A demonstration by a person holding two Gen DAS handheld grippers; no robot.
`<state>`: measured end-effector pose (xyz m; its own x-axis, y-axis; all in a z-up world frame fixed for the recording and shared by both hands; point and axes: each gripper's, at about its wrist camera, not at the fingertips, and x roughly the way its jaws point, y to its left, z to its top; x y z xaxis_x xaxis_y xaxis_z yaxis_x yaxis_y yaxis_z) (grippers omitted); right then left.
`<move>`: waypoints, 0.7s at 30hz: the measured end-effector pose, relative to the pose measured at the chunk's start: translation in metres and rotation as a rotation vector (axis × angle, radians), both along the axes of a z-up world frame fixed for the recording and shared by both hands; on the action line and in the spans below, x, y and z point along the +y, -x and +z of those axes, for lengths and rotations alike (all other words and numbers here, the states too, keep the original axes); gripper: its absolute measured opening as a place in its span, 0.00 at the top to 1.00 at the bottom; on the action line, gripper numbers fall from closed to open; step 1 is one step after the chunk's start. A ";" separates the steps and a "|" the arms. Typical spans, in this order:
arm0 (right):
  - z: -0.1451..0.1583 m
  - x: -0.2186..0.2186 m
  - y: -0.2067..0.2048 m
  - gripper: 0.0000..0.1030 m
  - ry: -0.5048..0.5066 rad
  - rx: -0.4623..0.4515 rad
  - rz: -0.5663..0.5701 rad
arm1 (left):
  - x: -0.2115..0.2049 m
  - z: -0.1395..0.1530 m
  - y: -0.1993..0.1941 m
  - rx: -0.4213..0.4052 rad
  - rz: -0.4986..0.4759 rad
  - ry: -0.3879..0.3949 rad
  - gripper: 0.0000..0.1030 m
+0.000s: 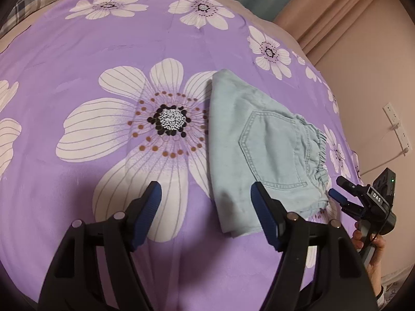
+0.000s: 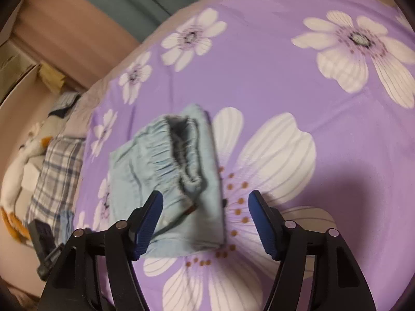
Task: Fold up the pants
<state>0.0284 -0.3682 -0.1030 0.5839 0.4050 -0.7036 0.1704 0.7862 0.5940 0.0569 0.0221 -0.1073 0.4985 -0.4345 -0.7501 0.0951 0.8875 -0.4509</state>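
Observation:
Light blue denim pants (image 1: pixel 262 150) lie folded into a compact bundle on a purple bed sheet (image 1: pixel 77 51) printed with white flowers. A back pocket faces up and the elastic waistband is on the right. My left gripper (image 1: pixel 205 189) hovers open over the bundle's near left edge, its pads clear of the cloth. In the left wrist view my right gripper (image 1: pixel 337 187) is at the waistband corner, held by a hand (image 1: pixel 373 243). From the right wrist view the pants (image 2: pixel 166 181) show the gathered waistband opening, and my right gripper (image 2: pixel 206 197) stands open above their near end, gripping nothing.
A plaid pillow (image 2: pixel 57 171) and a white and orange soft toy (image 2: pixel 26 155) lie beyond the sheet's edge. A wall with a socket and cable (image 1: pixel 394 121) runs close along the bed's right side. Pink curtains (image 1: pixel 324 7) hang behind.

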 end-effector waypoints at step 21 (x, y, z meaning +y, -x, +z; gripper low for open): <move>-0.015 0.008 -0.022 0.24 -0.061 0.048 0.066 | -0.002 -0.015 -0.028 0.033 -0.016 0.014 0.31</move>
<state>0.0505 -0.3606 -0.1177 0.5208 0.4846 -0.7028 0.1491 0.7590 0.6338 0.0849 0.0200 -0.1220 0.4667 -0.4530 -0.7596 0.0942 0.8794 -0.4666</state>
